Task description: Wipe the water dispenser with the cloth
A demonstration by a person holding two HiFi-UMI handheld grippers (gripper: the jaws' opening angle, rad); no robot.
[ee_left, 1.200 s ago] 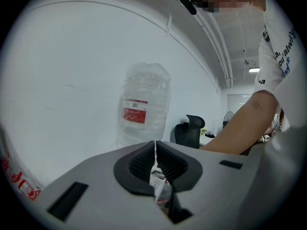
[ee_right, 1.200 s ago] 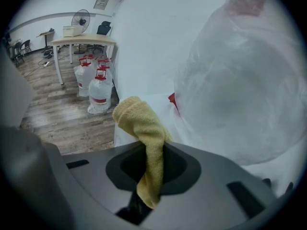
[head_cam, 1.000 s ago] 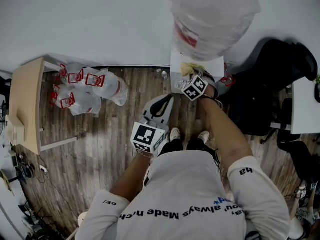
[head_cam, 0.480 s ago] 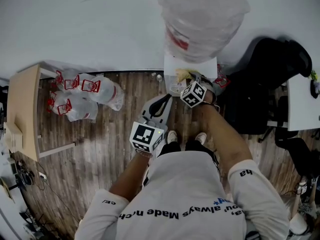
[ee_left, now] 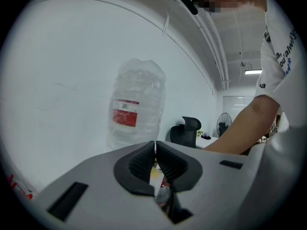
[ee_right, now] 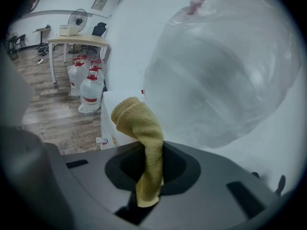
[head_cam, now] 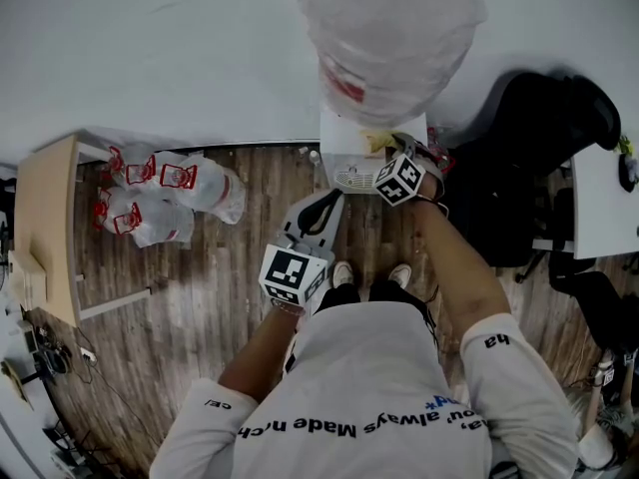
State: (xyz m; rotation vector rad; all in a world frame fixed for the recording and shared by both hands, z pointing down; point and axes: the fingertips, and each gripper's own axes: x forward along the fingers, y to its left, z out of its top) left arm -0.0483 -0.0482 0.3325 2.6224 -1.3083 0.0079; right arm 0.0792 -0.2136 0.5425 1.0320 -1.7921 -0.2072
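Note:
A white water dispenser (head_cam: 367,148) stands against the wall with a big clear bottle (head_cam: 384,33) on top. My right gripper (head_cam: 392,155) is shut on a yellow cloth (ee_right: 144,138), held at the dispenser's top right, just under the bottle (ee_right: 216,66). The cloth (head_cam: 377,141) lies bunched against the white top (ee_right: 115,109). My left gripper (head_cam: 321,211) hangs lower, in front of the dispenser's left side, shut with nothing in it. Past its jaws in the left gripper view I see the bottle (ee_left: 136,109).
Several spare water bottles (head_cam: 165,193) with red handles lie on the wooden floor to the left, beside a light wooden table (head_cam: 45,228). A black office chair (head_cam: 539,158) stands close on the right. A white desk edge (head_cam: 599,208) is further right.
My right gripper with the cloth has shifted right and a little up along the dispenser's top. The left gripper has stayed about where it was.

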